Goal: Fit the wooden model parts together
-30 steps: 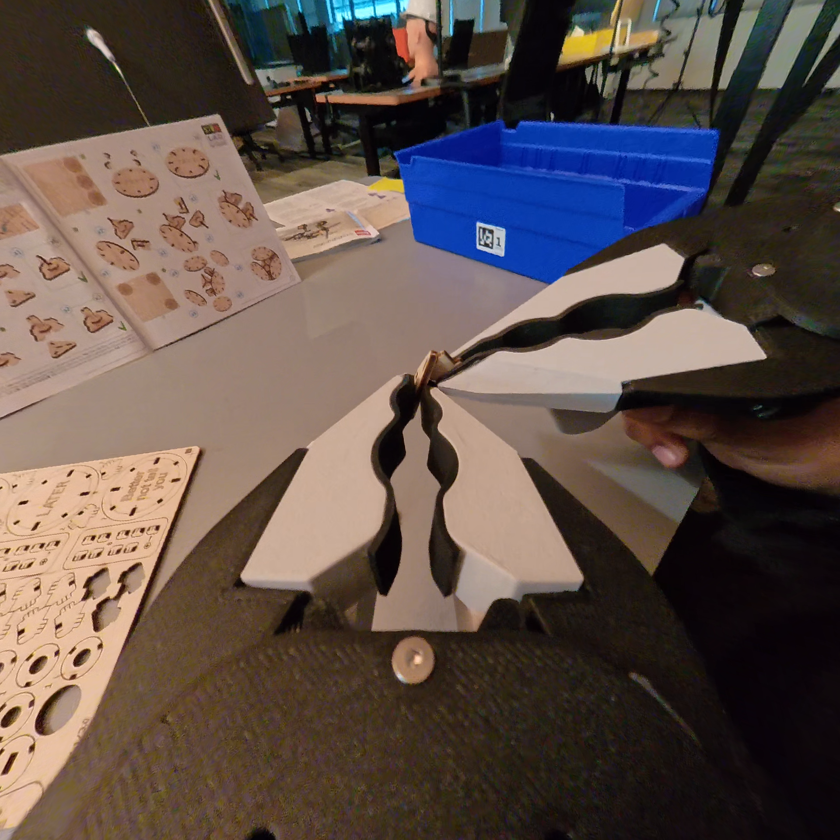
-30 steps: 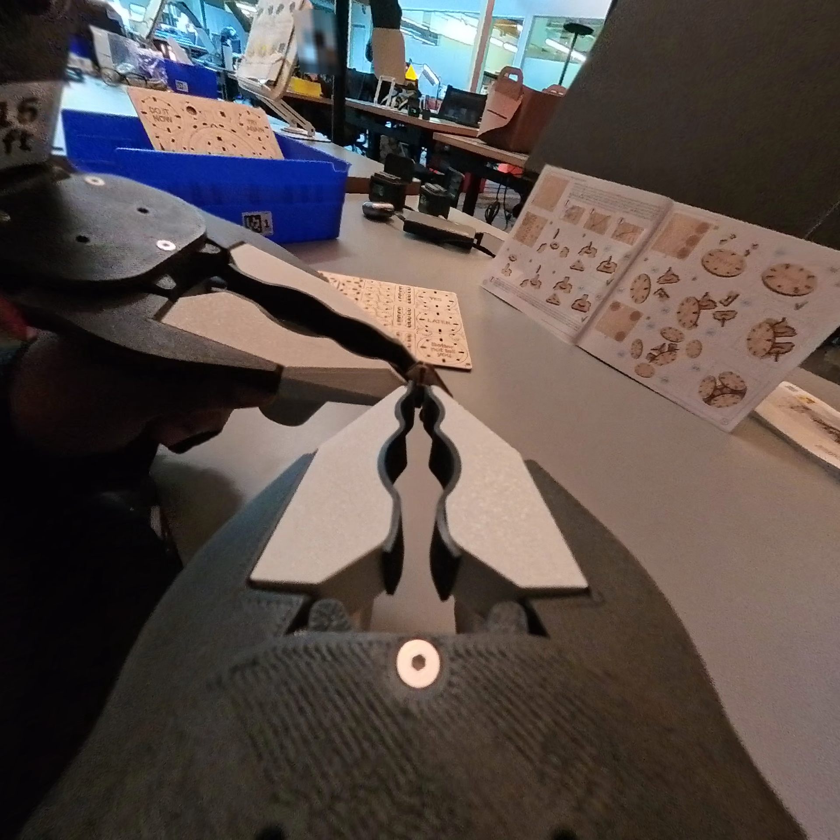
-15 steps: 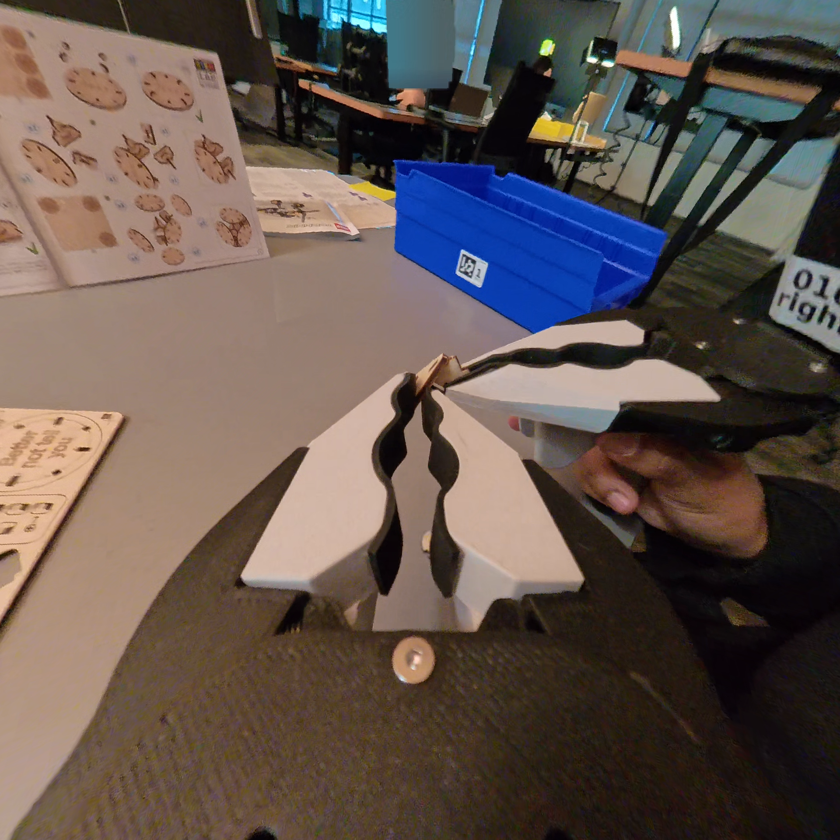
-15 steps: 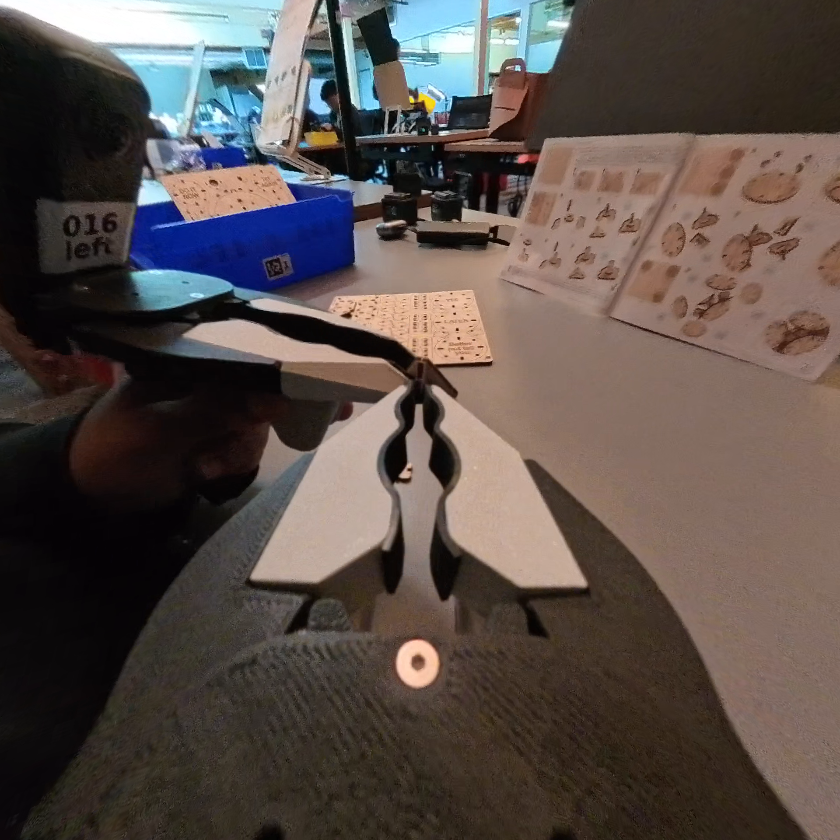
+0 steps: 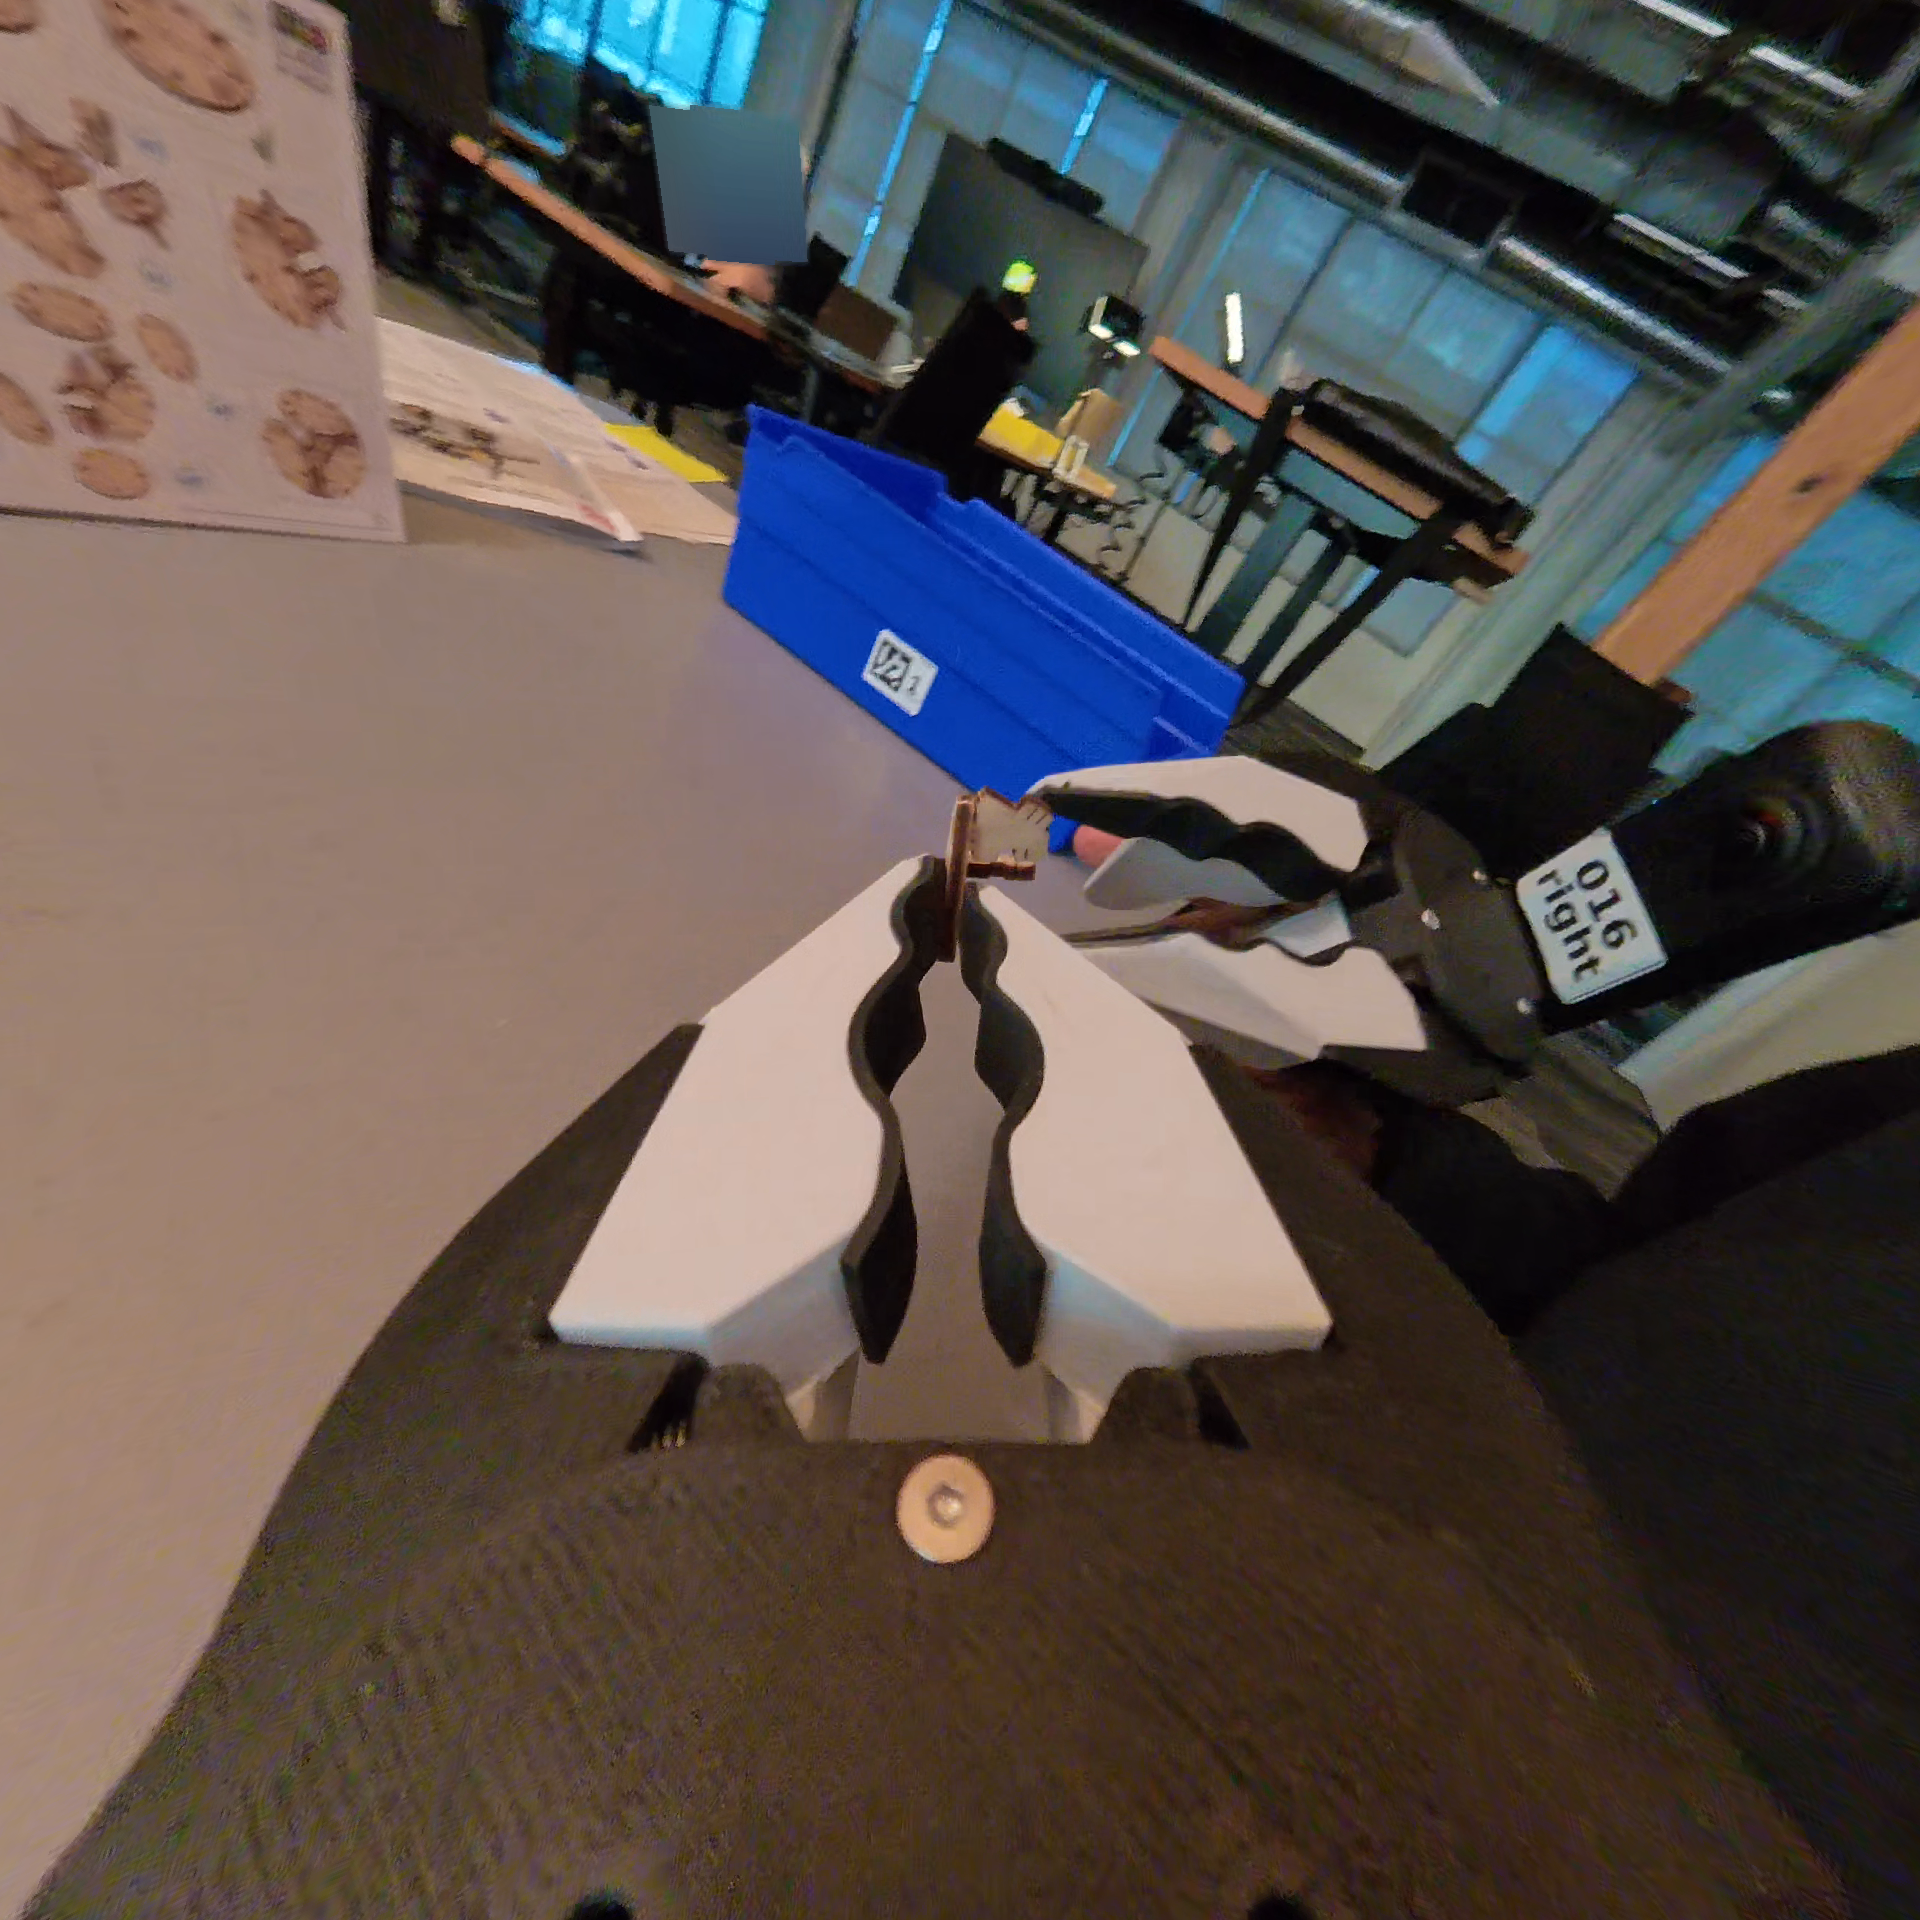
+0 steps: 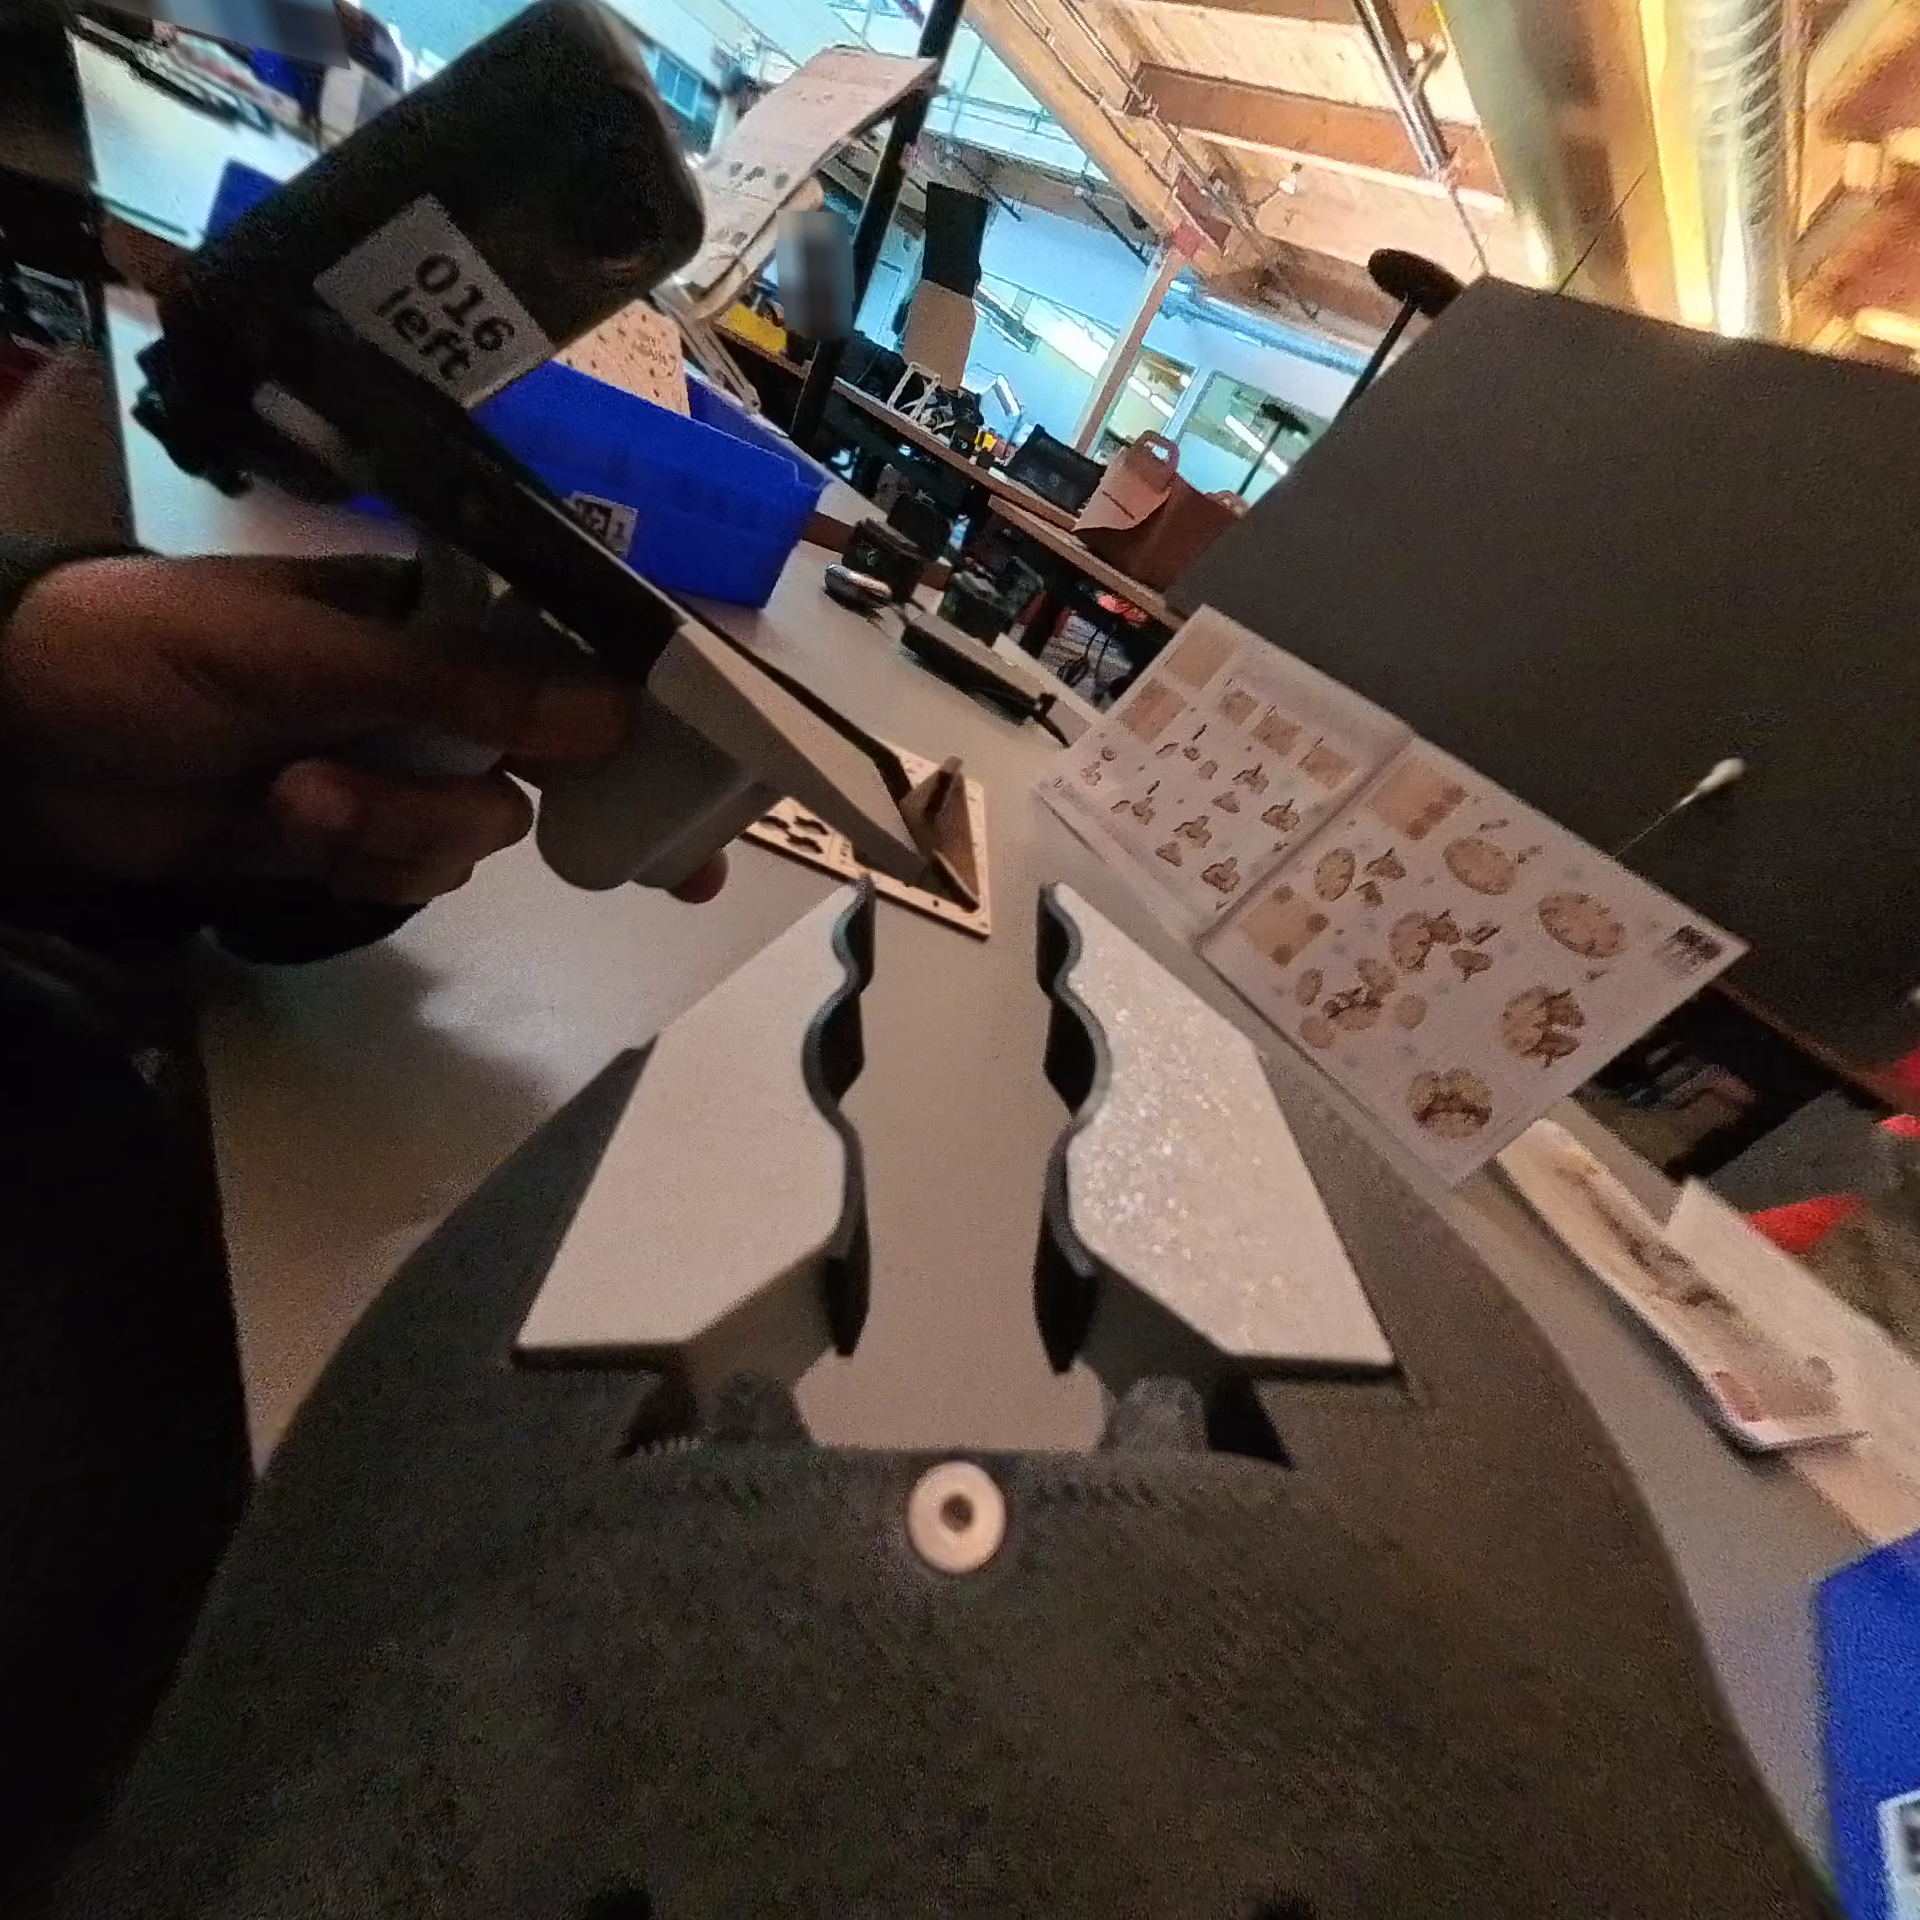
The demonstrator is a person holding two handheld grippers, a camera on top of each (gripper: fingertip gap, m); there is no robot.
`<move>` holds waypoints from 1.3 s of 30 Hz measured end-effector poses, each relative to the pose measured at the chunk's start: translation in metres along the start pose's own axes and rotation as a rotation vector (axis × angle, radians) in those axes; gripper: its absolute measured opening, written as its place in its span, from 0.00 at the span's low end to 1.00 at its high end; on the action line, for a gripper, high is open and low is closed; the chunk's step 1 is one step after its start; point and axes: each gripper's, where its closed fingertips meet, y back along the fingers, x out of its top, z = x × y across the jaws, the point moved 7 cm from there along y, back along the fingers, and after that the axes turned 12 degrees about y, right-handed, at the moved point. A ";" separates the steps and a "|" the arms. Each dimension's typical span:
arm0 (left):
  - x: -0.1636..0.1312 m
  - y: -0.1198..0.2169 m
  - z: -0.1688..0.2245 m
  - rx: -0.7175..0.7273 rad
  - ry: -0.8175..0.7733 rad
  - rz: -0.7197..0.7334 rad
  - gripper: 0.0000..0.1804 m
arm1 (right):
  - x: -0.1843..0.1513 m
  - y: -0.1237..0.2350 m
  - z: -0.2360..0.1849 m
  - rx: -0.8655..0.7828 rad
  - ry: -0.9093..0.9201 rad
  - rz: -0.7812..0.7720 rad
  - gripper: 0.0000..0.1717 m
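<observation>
A grey worktop (image 5: 312,831) fills both views, with a blue bin (image 5: 966,634) at its far edge and an open instruction booklet (image 6: 1382,904) propped against a dark board. A flat wooden parts sheet (image 6: 914,873), with pieces already punched out, lies on the worktop beyond the grippers.

The left gripper (image 5: 948,883) is held above the worktop by a hand (image 6: 312,727). It is closed tight on a small wooden assembly (image 5: 992,842): a thin brown disc, seen edge-on, is pinched between the black pads, and a paler notched piece stands out from the disc's side.

The right gripper (image 6: 951,904) has its fingers spread apart with only bare worktop showing between them; it holds nothing. From the left wrist view its upper fingertip (image 5: 1049,795) lies just beside the pale piece, possibly touching it, though the view does not settle that.

Any handling here looks best done slowly. The assembly is thin and light, the two pieces seem joined only by a slot fit, and a sideways knock from the open gripper could probably pry them apart or twist the disc in the left pads. Keeping the left gripper steady and clamped, and moving the right one straight along its own axis, would likely spare the joint.
</observation>
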 end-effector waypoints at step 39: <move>0.010 0.011 0.009 -0.072 -0.005 0.066 0.01 | 0.014 0.029 0.041 0.139 -0.424 0.275 0.00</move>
